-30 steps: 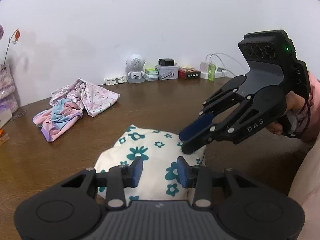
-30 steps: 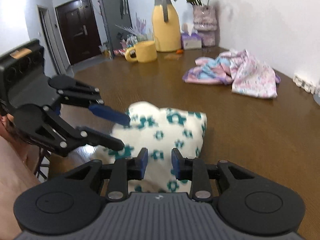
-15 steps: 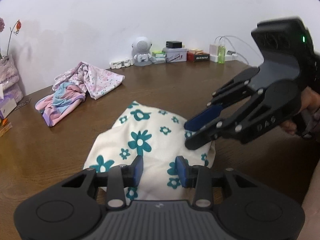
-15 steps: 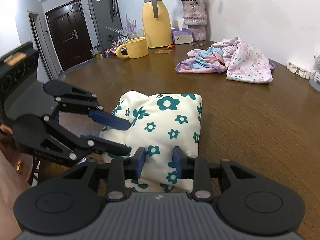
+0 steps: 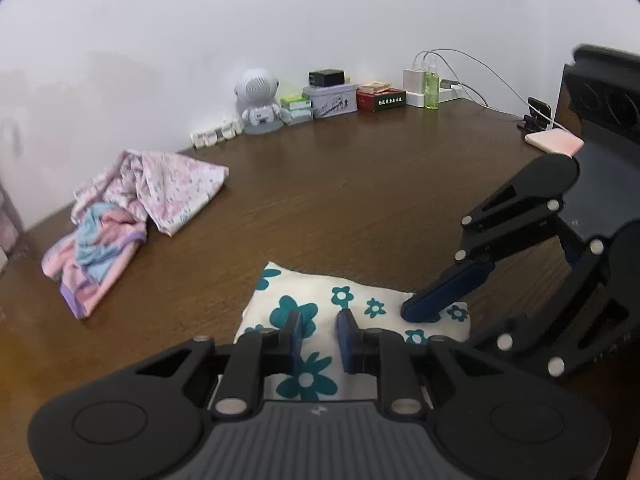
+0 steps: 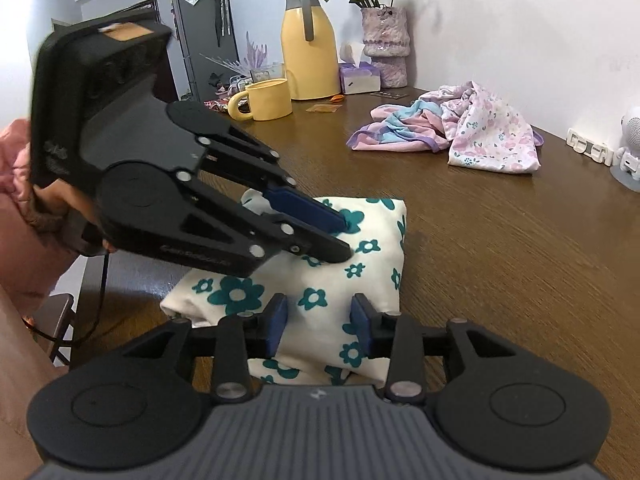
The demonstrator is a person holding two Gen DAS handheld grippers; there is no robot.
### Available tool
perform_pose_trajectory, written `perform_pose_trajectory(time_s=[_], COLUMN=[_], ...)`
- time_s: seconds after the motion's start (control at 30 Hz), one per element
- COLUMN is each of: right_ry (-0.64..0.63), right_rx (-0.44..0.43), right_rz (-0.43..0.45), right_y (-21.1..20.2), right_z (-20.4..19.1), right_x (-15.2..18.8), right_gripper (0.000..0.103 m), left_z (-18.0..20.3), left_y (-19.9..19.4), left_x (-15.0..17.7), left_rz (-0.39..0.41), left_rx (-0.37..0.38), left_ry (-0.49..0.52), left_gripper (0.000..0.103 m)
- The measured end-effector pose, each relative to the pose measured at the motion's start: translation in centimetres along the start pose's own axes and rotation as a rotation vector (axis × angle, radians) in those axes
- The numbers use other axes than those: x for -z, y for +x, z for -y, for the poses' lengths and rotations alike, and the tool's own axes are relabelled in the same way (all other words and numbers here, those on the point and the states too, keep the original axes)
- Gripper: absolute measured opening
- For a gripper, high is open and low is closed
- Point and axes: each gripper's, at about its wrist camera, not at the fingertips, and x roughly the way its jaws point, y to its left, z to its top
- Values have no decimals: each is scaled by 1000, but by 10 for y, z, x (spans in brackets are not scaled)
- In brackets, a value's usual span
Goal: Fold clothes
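**Brown wooden table, laundry and clutter on top**

The table [image 6: 500, 248] carries a folded cream garment with teal flowers [image 6: 360, 264], a crumpled heap of pink and blue clothes [image 6: 448, 132], a yellow mug [image 6: 266, 100], a yellow jug [image 6: 308, 44] and a small robot figure [image 5: 258, 100].
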Motion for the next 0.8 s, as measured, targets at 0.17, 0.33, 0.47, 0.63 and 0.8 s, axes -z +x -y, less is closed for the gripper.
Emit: perform_pose_trajectory(time_s=[0.17,0.33,0.47,0.63,0.8], right_ry=[-14,-22,-20,-48,-56], right_rx=[-7,-12,-15,1,-3], right_rz=[35,-1,-35,-53,-63], right_y=[-9,4,10,10,11], right_z=[-2,-1,-1,-5,-5], right_x=[-10,-17,-14,-12,-14], right_gripper=[40,35,36,36,36], left_z=[-5,-4,-6,-8,-11], left_y=[2,0,-11,-34,-25], left_x=[3,4,0,-2,7], left_rz=[-8,2,12,3,-93], left_rx=[15,12,21,19,22], left_ry=[-8,-20,-18,17,51], left_gripper=[18,18,20,20,22])
